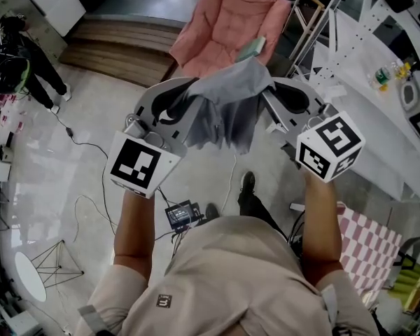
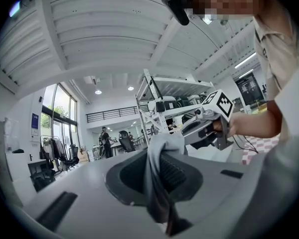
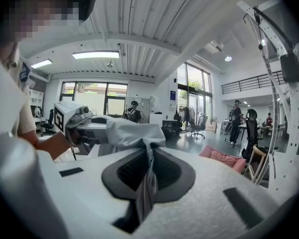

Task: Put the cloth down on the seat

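A grey cloth (image 1: 227, 103) hangs stretched between my two grippers, above the floor and just short of a pink cushioned seat (image 1: 227, 19). My left gripper (image 1: 190, 89) is shut on the cloth's left edge, and my right gripper (image 1: 270, 88) is shut on its right edge. In the left gripper view the cloth (image 2: 157, 153) is pinched between the jaws of my left gripper (image 2: 158, 176), with the right gripper (image 2: 209, 126) across from it. In the right gripper view the cloth (image 3: 132, 133) runs down into the jaws of my right gripper (image 3: 148, 173). The pink seat (image 3: 224, 158) lies low to the right.
A small pale green thing (image 1: 253, 47) lies on the seat's right side. A wooden chair (image 1: 309, 12) and a white table (image 1: 367, 110) stand to the right. A wooden platform (image 1: 119, 44) lies at the far left. Cables and a small device (image 1: 182, 214) lie on the floor.
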A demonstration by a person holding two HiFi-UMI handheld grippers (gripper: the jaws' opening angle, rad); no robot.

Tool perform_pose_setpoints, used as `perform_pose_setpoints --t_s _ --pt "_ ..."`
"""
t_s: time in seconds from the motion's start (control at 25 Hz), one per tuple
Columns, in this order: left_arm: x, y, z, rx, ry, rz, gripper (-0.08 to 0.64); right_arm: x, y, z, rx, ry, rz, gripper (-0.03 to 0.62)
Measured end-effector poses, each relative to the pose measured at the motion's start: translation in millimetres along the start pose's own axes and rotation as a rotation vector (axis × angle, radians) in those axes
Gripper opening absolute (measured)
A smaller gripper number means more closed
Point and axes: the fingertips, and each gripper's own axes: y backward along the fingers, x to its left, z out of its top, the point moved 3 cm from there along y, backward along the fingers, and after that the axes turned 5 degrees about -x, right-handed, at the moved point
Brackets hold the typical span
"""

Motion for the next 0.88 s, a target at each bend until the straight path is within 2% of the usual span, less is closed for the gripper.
perform_pose_setpoints --t_s 0.24,0.44,0.88 --pt "14.4 -22.8 -25.7 0.049 -0.011 0.041 0.043 -28.8 -31.5 -22.9 -0.021 -0.027 0.05 0.009" --pt "-13.7 -27.2 -8.6 0.068 -0.007 0.071 0.043 -33.3 2.0 -18.5 -0.025 -0.022 0.072 0.009" --pt "5.0 -44.0 -2.9 0.095 -0.024 0.152 0.043 -57.2 -22.4 -6.1 -0.04 -0.007 0.157 0.008"
